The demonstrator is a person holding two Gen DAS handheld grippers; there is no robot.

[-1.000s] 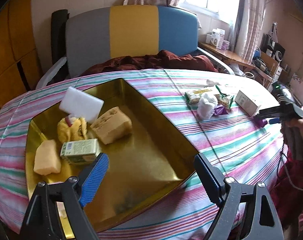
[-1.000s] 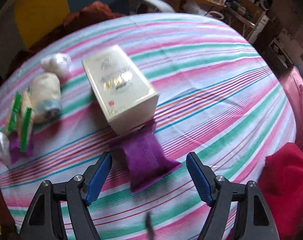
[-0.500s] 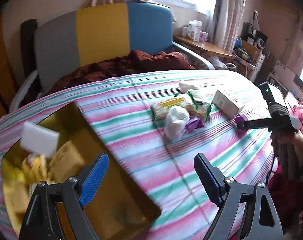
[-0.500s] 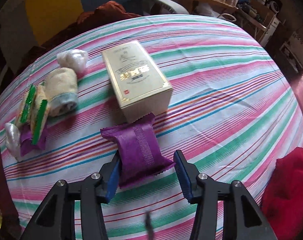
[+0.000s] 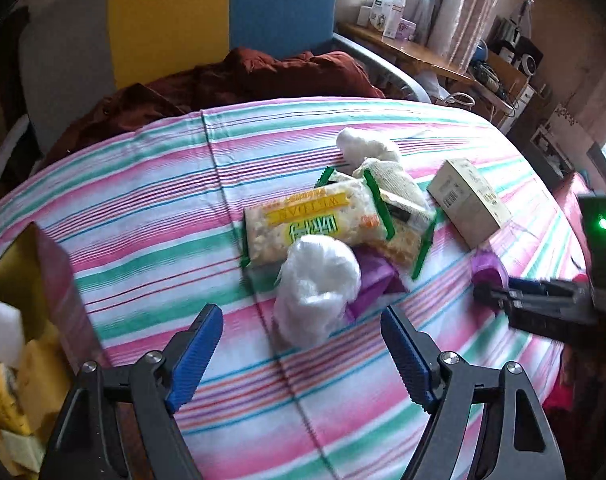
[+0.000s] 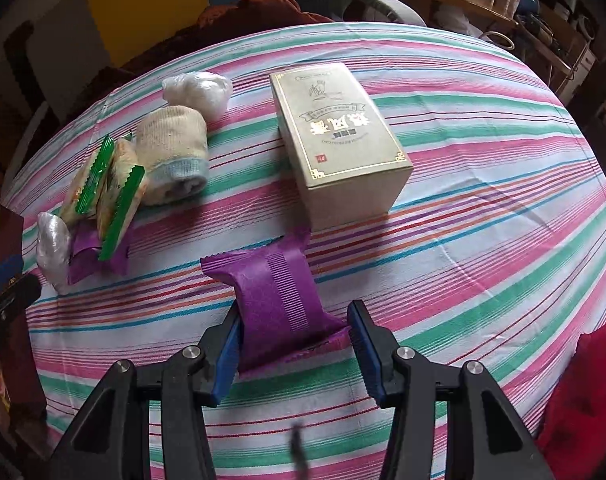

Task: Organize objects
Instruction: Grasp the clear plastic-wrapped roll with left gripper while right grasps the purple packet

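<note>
My right gripper point(image 6: 295, 338) is shut on a purple snack packet point(image 6: 273, 292) that lies on the striped tablecloth in front of a beige box point(image 6: 339, 140). My left gripper point(image 5: 300, 316) hovers over the table with its jaws closing and its pads touching nothing. A white plastic bundle point(image 5: 317, 284) lies just beyond its tips. Behind the bundle are green-edged snack packets point(image 5: 315, 224), another purple packet point(image 5: 373, 284) and a rolled sock point(image 5: 391, 178). The gold tray point(image 5: 11, 256) holding sponges and packets sits at the left edge.
The round table point(image 6: 483, 208) has bare striped cloth to the right of the box. A dark red blanket point(image 5: 239, 76) and a colourful headboard lie behind it. Red cloth point(image 6: 583, 392) is at the near right edge. A cluttered desk stands at the far right.
My left gripper swung right, from over the gold tray to the pile of packets. My right gripper closed its jaws on the purple packet and stayed in place.
</note>
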